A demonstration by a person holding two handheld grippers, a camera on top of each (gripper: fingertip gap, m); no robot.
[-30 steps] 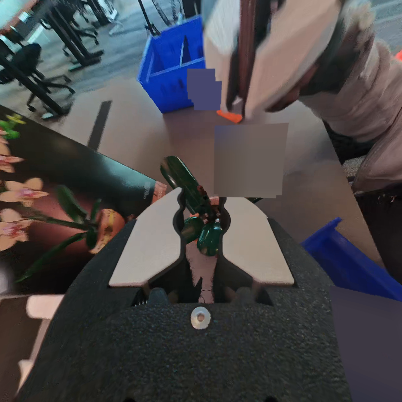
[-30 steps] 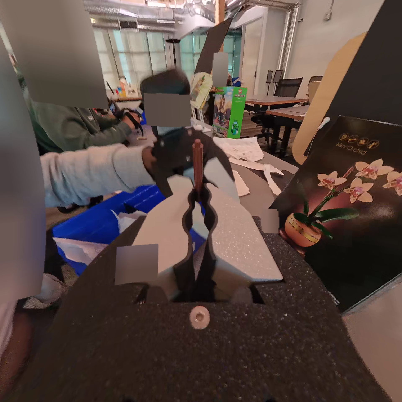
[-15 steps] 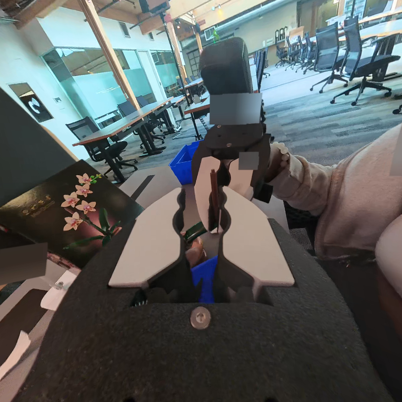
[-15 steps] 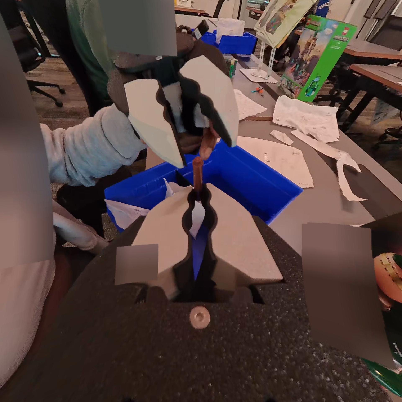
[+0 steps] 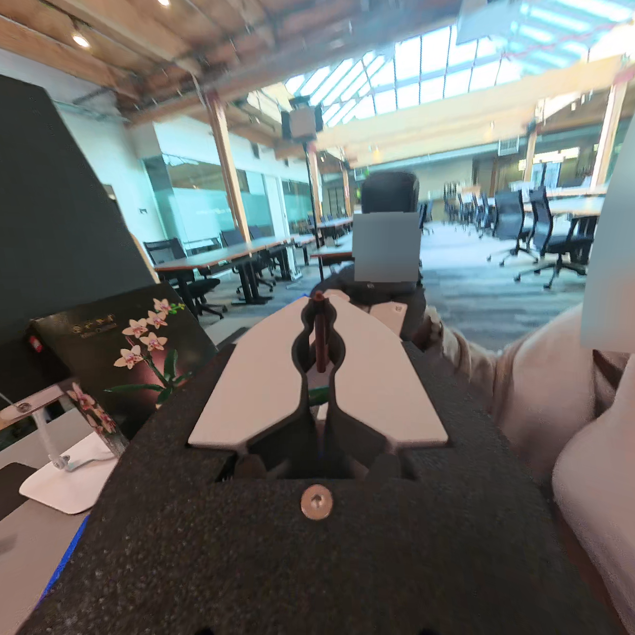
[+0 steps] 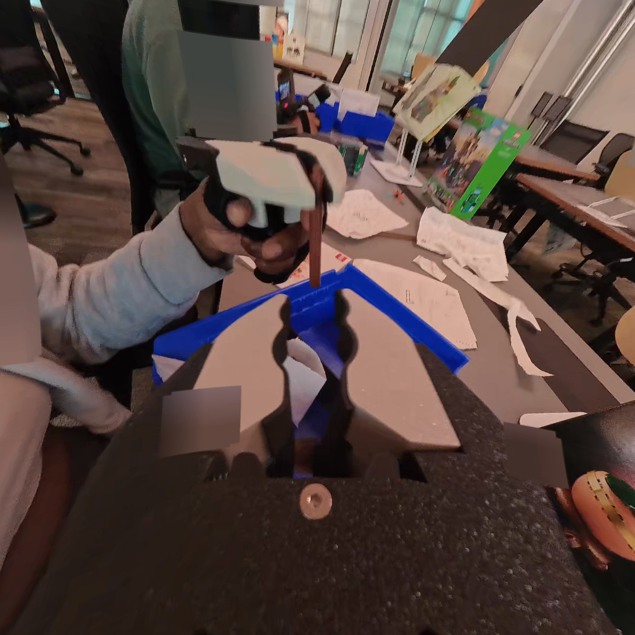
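In the left wrist view my left gripper (image 5: 319, 304) is shut on a thin brown rod (image 5: 321, 340) that stands upright between its fingertips. A bit of green shows low in the gap between the fingers. The right gripper's white fingers (image 5: 386, 311) show just behind. In the right wrist view my right gripper (image 6: 312, 299) is open and empty above a blue bin (image 6: 395, 319). The left gripper (image 6: 319, 178) is up ahead of it, with the brown rod (image 6: 315, 240) hanging down from it, its lower end just above the right fingertips.
White paper (image 6: 302, 374) lies in the bin. A black box with an orchid picture (image 5: 130, 343) stands at the left, a stand with a white base (image 5: 68, 481) before it. Torn papers (image 6: 460, 240) and a green box (image 6: 481, 165) are on the grey table. A person in green (image 6: 147, 86) stands behind. My right fingertips sit around 5 centimeters from my left ones.
The brown rod passed from the right gripper to the left. The right gripper opened and drew down away; the left, which held a green leaf piece a second ago, shut on the rod.
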